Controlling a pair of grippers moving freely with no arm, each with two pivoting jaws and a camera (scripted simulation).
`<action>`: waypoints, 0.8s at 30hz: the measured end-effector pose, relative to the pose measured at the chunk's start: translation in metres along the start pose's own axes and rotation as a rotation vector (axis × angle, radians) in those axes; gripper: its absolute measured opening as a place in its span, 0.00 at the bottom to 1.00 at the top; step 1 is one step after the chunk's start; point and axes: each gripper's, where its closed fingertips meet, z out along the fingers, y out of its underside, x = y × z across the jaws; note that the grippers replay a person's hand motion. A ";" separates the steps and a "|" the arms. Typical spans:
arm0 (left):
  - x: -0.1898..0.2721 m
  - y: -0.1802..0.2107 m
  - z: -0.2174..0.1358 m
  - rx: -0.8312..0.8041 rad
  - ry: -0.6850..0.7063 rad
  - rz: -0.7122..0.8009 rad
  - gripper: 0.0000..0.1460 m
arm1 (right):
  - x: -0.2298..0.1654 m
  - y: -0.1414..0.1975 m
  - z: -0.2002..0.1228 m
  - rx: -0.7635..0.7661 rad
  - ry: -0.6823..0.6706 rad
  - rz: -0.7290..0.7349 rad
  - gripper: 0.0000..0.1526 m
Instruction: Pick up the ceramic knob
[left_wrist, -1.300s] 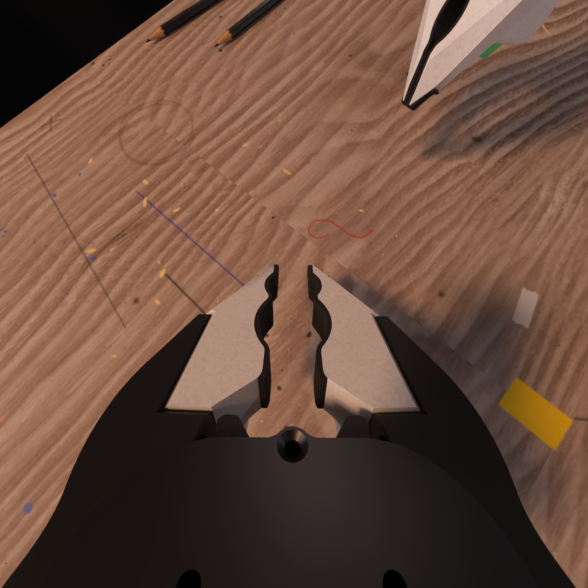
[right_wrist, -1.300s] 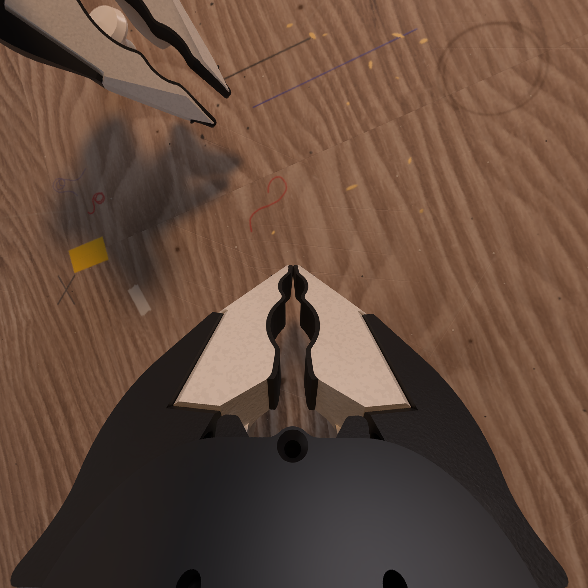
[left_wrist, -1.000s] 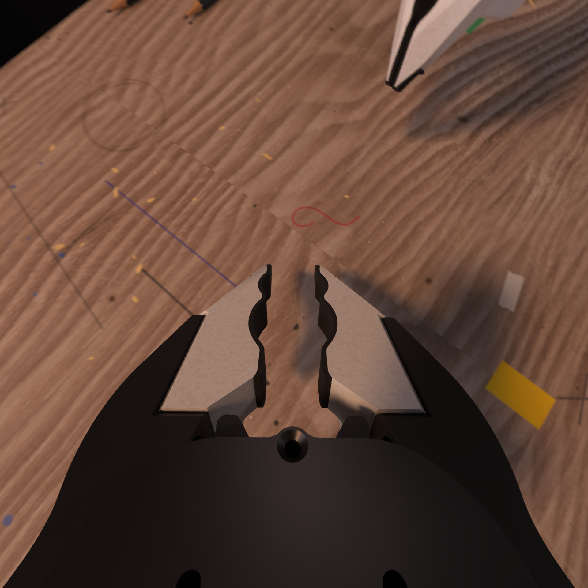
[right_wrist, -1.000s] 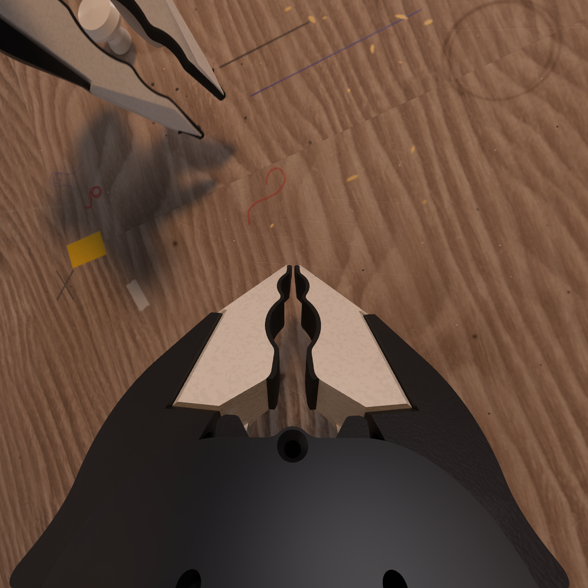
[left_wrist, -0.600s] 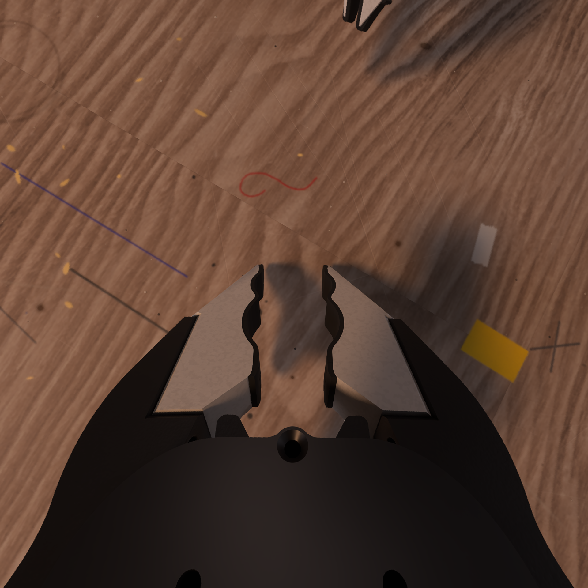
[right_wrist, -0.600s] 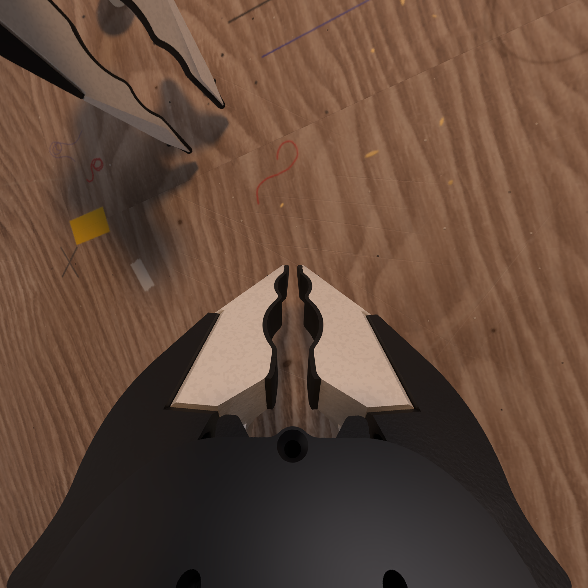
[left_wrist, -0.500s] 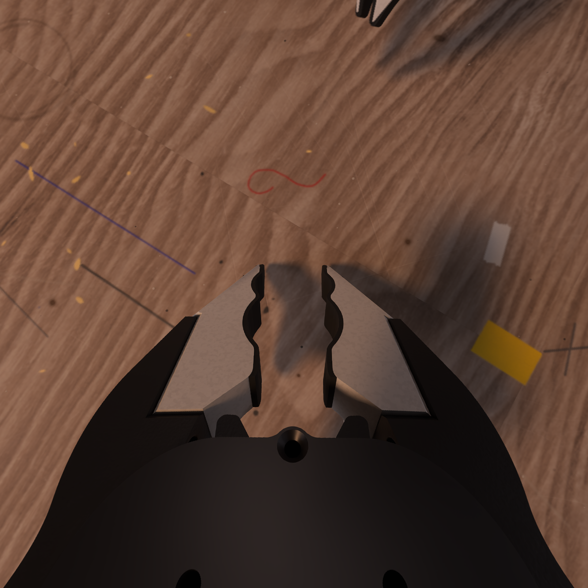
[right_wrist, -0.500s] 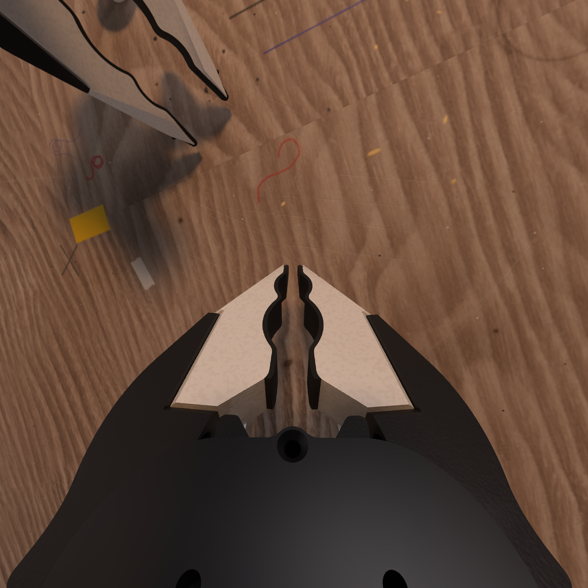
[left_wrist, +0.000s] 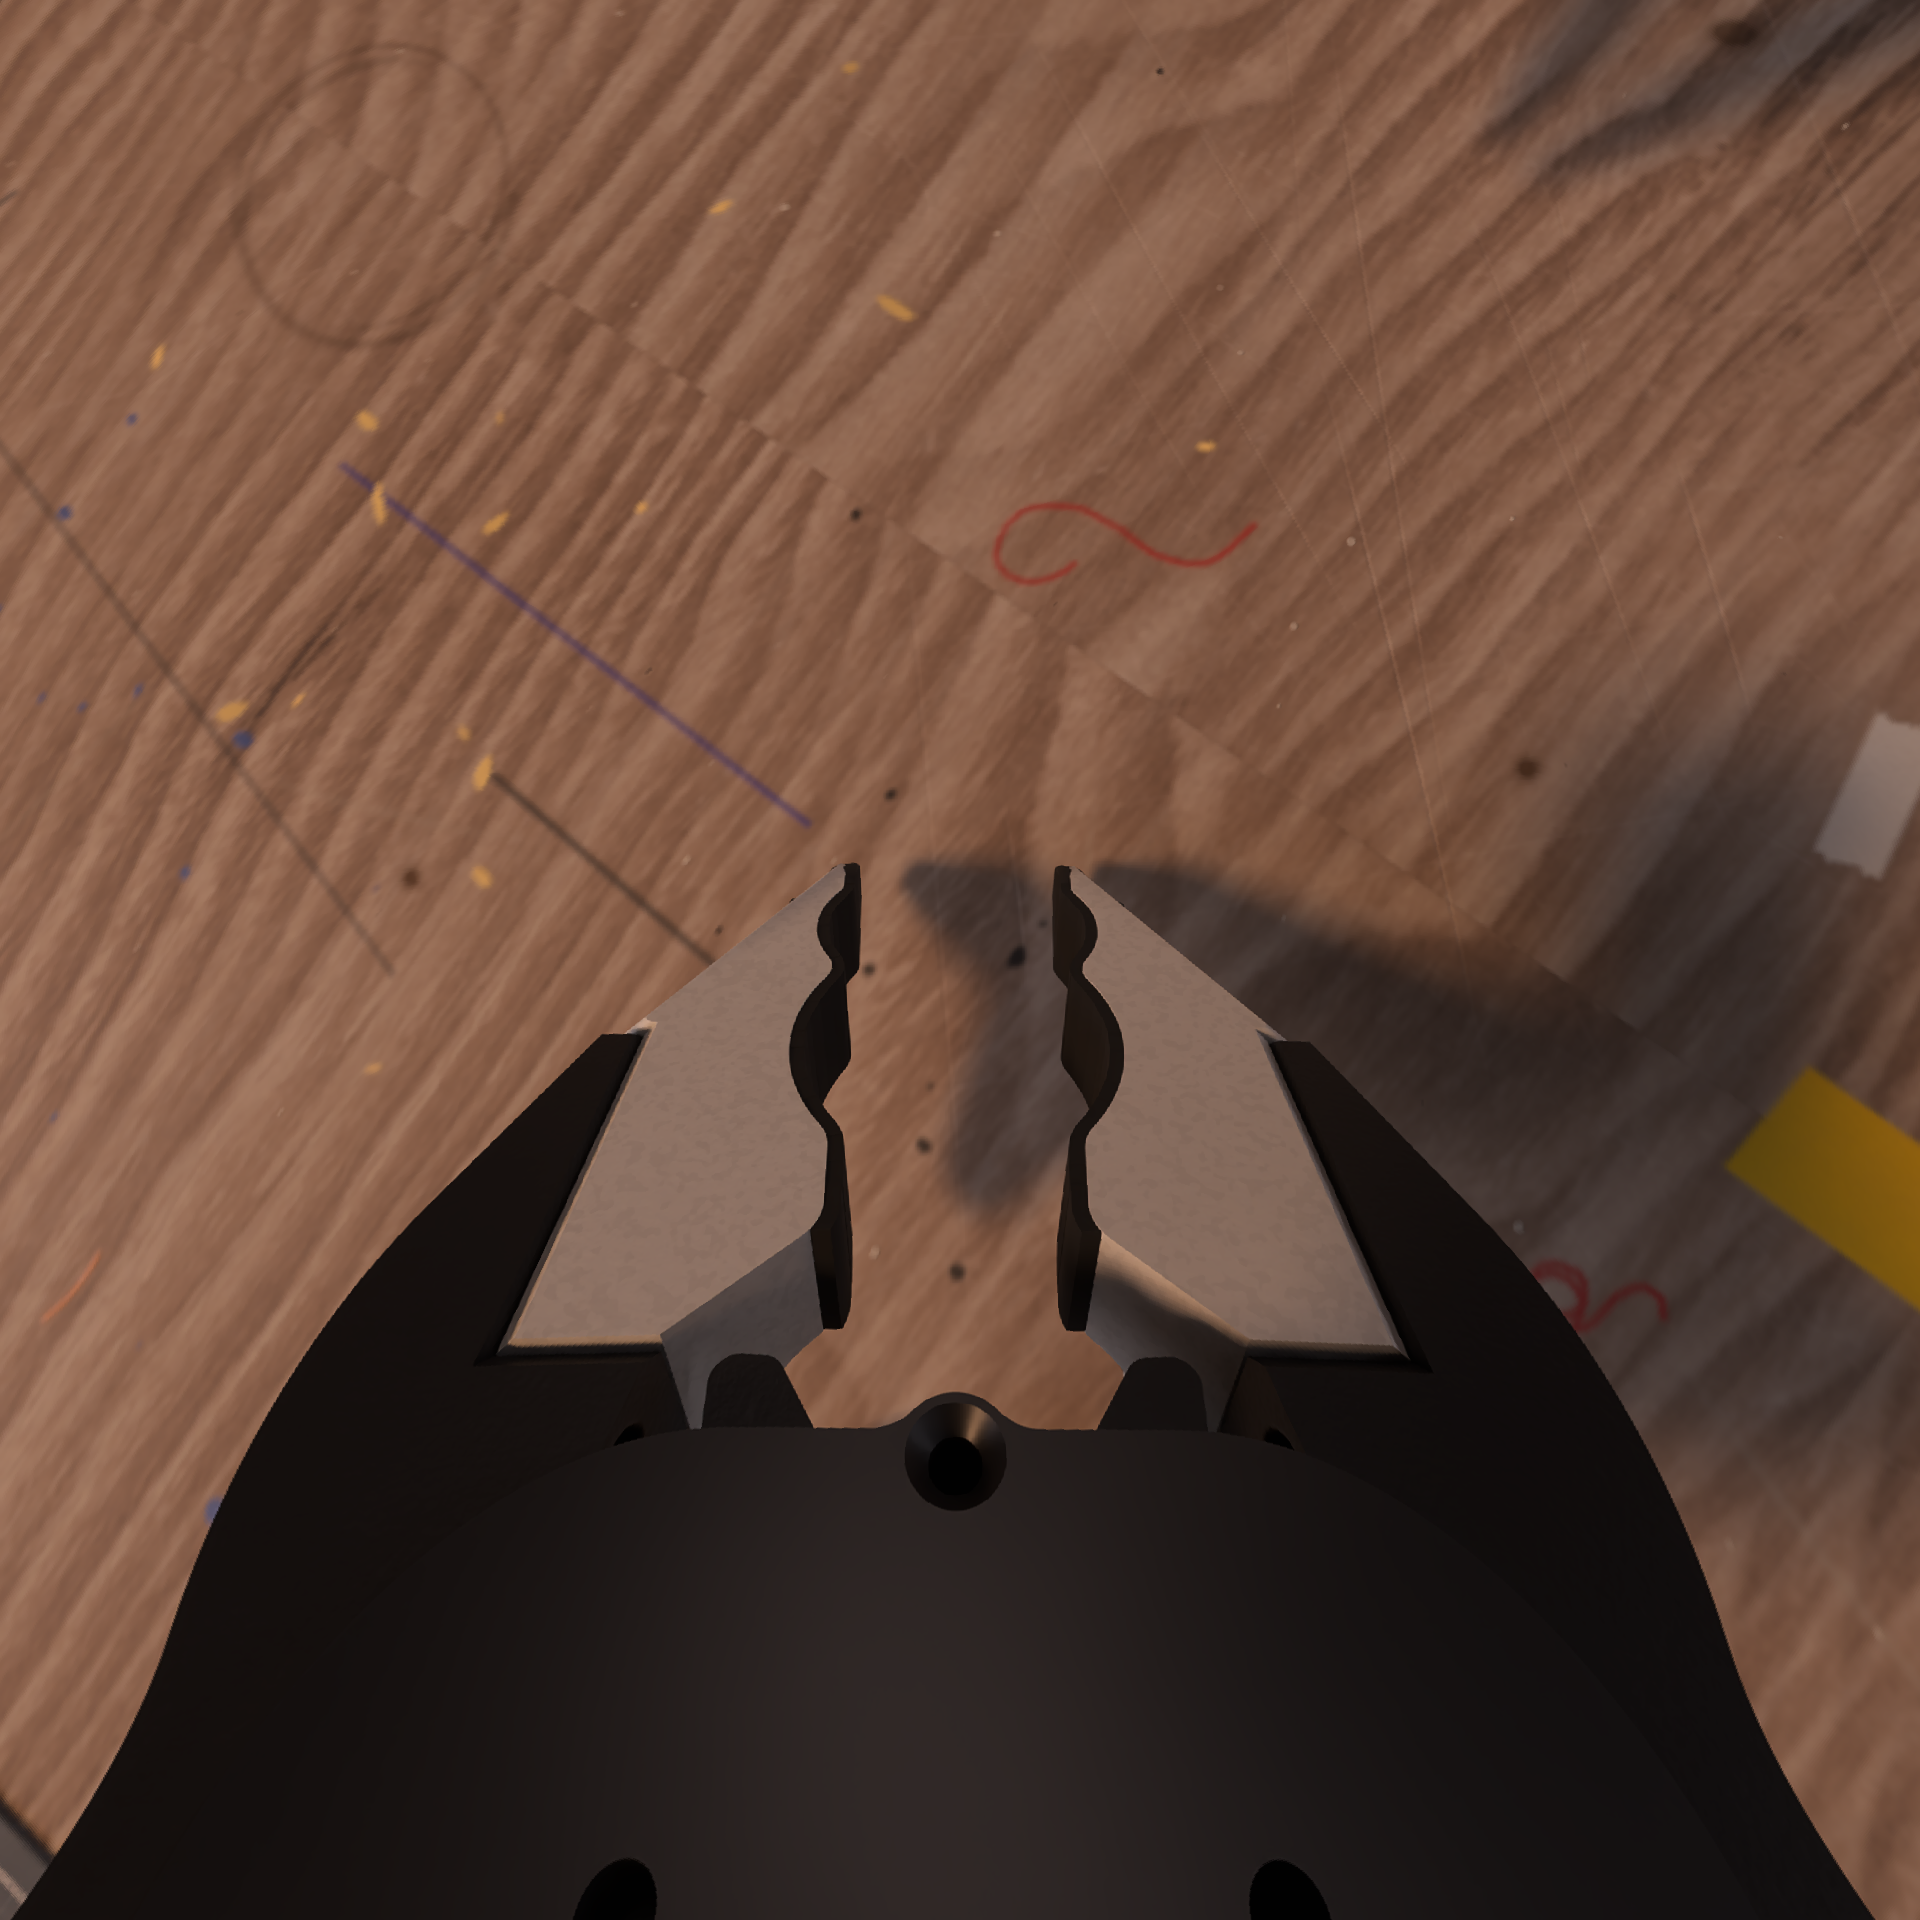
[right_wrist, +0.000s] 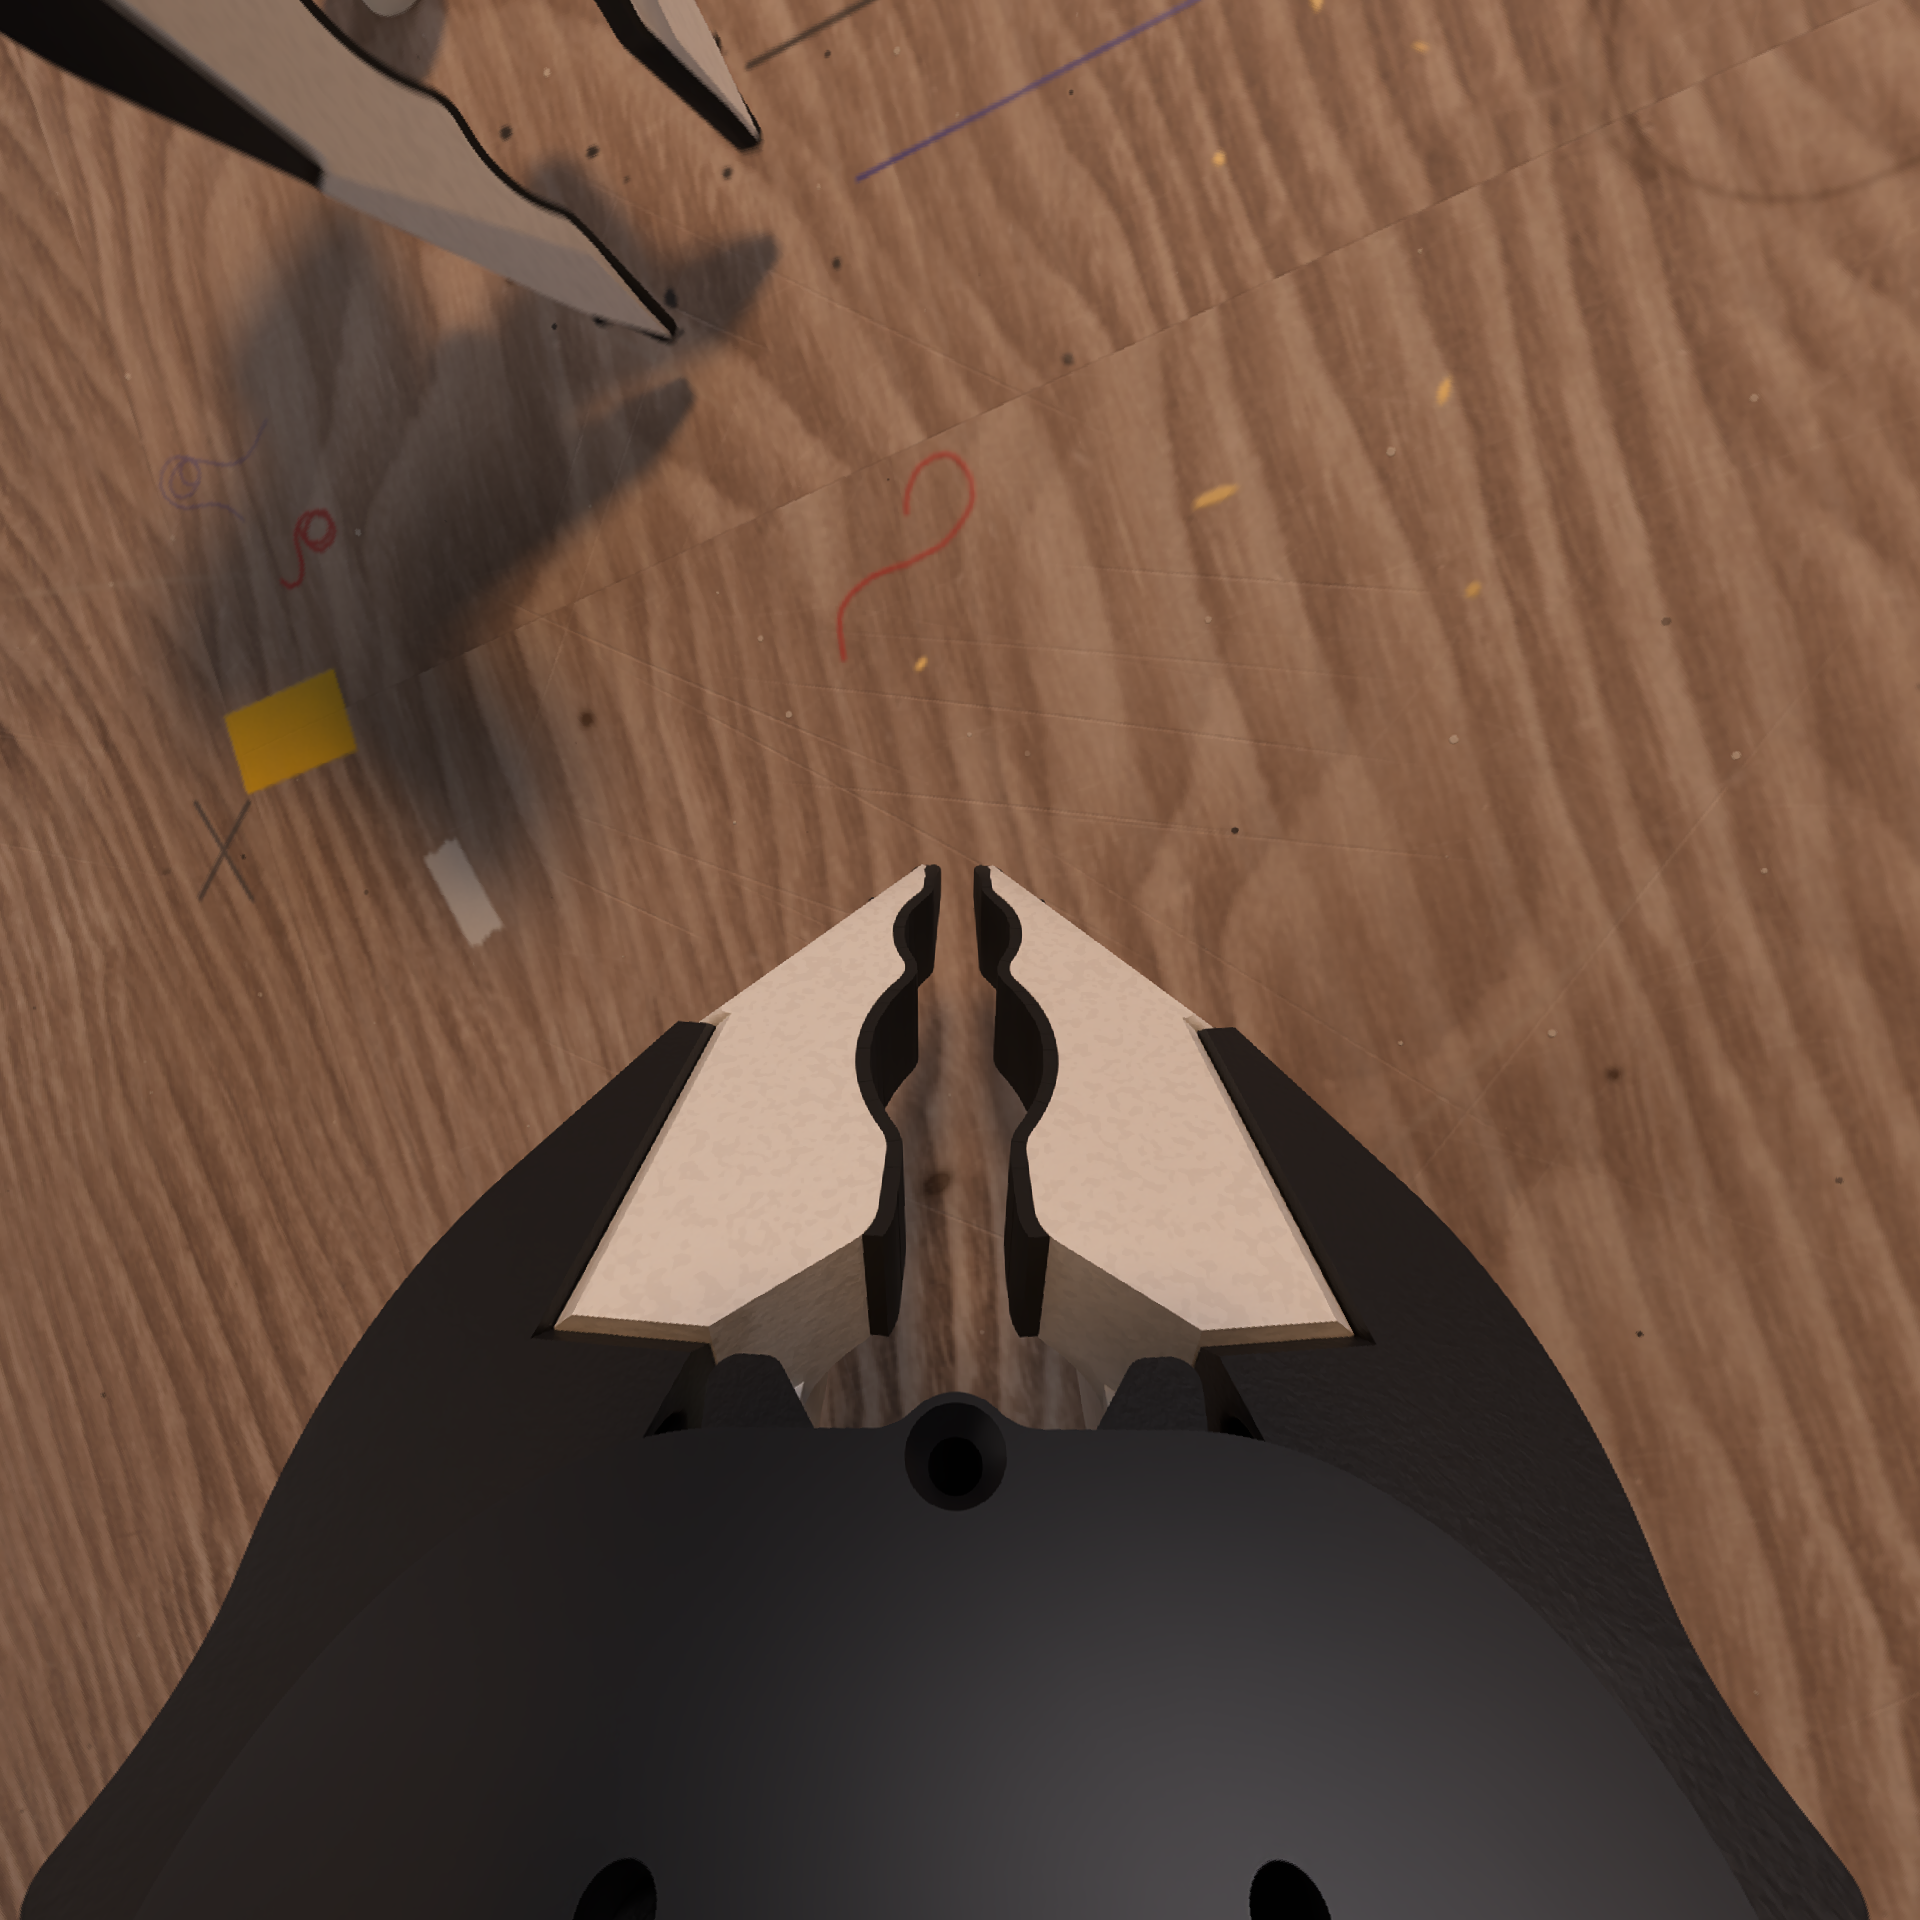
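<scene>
The ceramic knob (right_wrist: 387, 5) shows only as a cream sliver at the top edge of the right wrist view, between the fingers of the left gripper (right_wrist: 707, 234). That gripper is open there, tips close above the wooden table (right_wrist: 1455, 727). In the left wrist view the left gripper (left_wrist: 956, 878) is open and I see only table and shadow between its fingers; the knob does not show. My right gripper (right_wrist: 956, 878) is nearly shut with a thin gap, empty, above bare wood to the right of the left gripper.
A yellow tape strip (right_wrist: 289, 729) and a small white scrap (right_wrist: 464, 894) lie flat on the table left of the right gripper; both also show in the left wrist view, yellow strip (left_wrist: 1839, 1174) and white scrap (left_wrist: 1870, 800). Pen marks and a red squiggle (left_wrist: 1122, 540) are drawn on the wood.
The left gripper's fingers have spread wider and it has come down closer to the table. The knob has slid almost out of the right view's top edge. The right gripper's tips parted slightly.
</scene>
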 end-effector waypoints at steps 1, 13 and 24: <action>-0.003 0.002 -0.006 0.007 0.000 -0.012 0.26 | 0.000 0.000 0.000 0.001 0.001 0.000 0.04; -0.024 0.088 -0.087 -0.131 -0.042 -0.165 0.36 | 0.000 0.002 -0.001 0.000 -0.009 0.002 0.06; -0.020 0.113 -0.071 -0.214 0.009 -0.191 0.36 | 0.002 0.005 -0.002 0.002 -0.011 0.007 0.07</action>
